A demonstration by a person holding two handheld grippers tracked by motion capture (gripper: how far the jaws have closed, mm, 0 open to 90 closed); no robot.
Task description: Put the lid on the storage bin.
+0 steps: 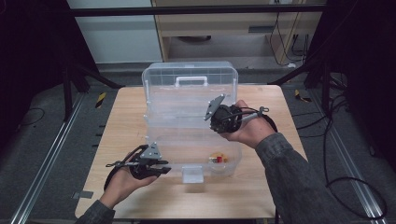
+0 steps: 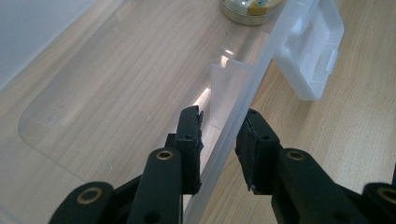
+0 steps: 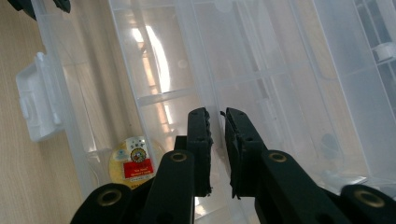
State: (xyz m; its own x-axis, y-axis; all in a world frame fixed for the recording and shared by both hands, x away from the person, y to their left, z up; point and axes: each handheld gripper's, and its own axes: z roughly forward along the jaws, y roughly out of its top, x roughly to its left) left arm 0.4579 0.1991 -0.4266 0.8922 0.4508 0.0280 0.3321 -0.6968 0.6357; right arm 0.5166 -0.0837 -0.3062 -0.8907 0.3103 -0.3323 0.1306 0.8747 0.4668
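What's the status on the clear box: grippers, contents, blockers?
Left gripper straddles the clear box's front wall. Right gripper shut on inner tray edge. Round tin inside. Nothing in the way.

A light wood-grain desk stands on a grey carpeted floor in a dim room. Black metal frame struts slant down at either side, and silver floor rails run alongside the desk. Beyond it, a white wall panel meets a pale wooden cabinet with an open lower shelf. Black cables loop across the floor at right, and yellow-and-black striped tape marks spots near the desk's far corners.
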